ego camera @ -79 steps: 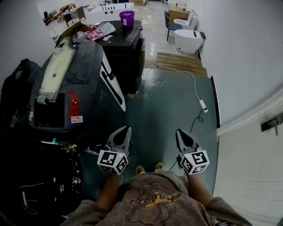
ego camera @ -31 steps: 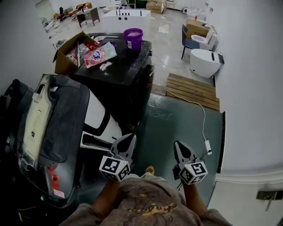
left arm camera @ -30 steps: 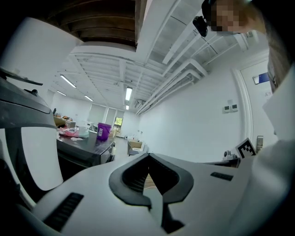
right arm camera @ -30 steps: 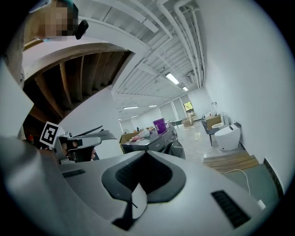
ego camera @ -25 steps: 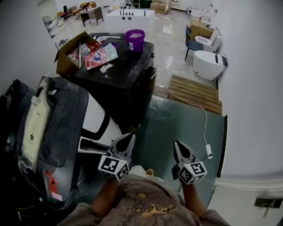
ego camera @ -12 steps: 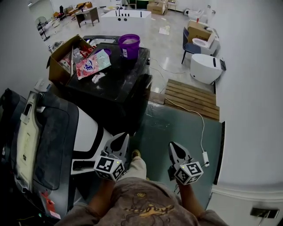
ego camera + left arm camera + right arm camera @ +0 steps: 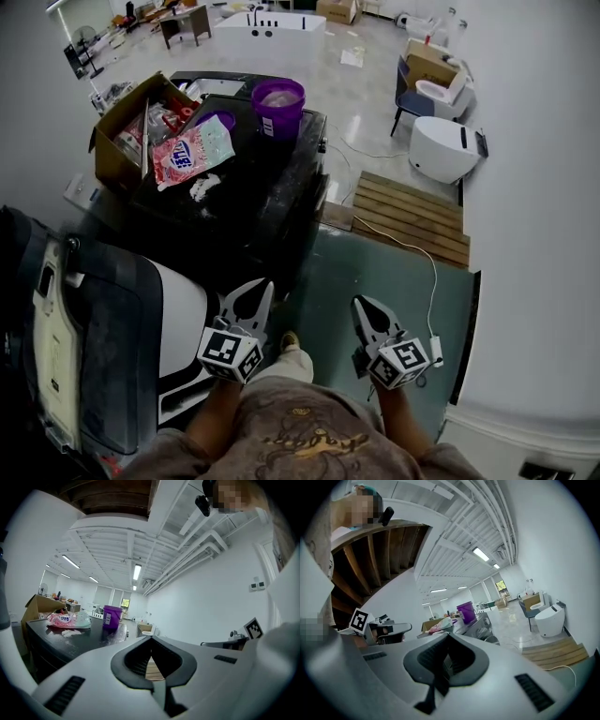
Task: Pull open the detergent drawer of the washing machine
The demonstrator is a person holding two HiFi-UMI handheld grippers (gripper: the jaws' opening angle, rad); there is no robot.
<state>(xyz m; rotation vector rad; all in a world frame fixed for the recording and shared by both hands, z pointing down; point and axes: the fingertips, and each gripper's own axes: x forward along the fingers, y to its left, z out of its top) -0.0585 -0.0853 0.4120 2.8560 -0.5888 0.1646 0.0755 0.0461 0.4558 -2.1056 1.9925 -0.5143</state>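
The black washing machine (image 7: 239,202) stands ahead of me in the head view; I cannot make out its detergent drawer. My left gripper (image 7: 260,287) is low in the frame, just short of the machine's near corner, shut and empty. My right gripper (image 7: 361,303) hangs beside it over the green floor, also shut and empty. In the left gripper view the jaws (image 7: 151,640) meet with nothing between them, and the machine's black top (image 7: 70,641) lies to the left. The right gripper view shows its own shut jaws (image 7: 447,635).
A purple bucket (image 7: 278,97), a cardboard box (image 7: 122,131) and a detergent bag (image 7: 192,150) sit on the black machine. A grey-and-white appliance (image 7: 112,347) lies at left. A wooden pallet (image 7: 412,220), a white cable with plug (image 7: 433,349) and a toilet (image 7: 445,145) are at right.
I have walked forward: the black machine and the things on it have come closer and the grey appliance has slid down to the left. Both grippers stay shut, side by side.
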